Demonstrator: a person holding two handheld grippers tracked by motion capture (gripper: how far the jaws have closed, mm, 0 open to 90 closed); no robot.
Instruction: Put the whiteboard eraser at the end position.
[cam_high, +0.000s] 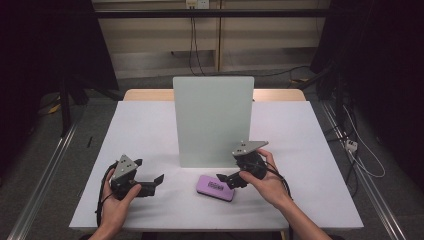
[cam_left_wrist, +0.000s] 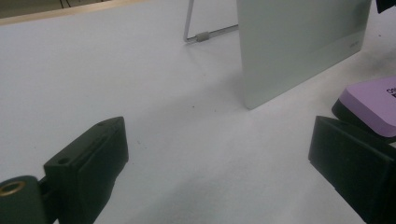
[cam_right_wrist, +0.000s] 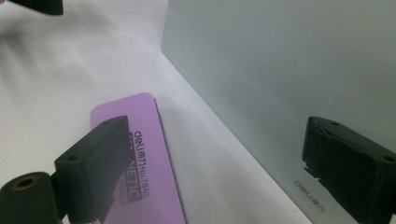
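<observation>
Left hand: entering from the bottom left of the high view, forearm rising into the frame, palm cupping the body of its tool from below.
Left gripper: sitting in the lower left of the high view just above the table, jaws pointing toward frame centre and standing spread wide with nothing between them. In the left gripper view both jaws are rising from the bottom corners with bare white table surface showing between them.
Right hand: coming in from the bottom right of the high view, forearm angling up and leftward, fingers wrapping the tool body, grey plate facing upward.
Right gripper: sitting lower centre-right in the high view, jaws pointing left and down toward the eraser, standing released and wide apart. In the right gripper view the left jaw is overlapping the eraser's printed face; whether it is touching cannot be told.
Eraser: purple top over a black base, lying flat in the lower centre of the high view, just in front of the board. Also showing at the right edge of the left gripper view and lower left of the right gripper view.
Board: pale green panel standing upright at frame centre, propped on a wire stand behind it.
</observation>
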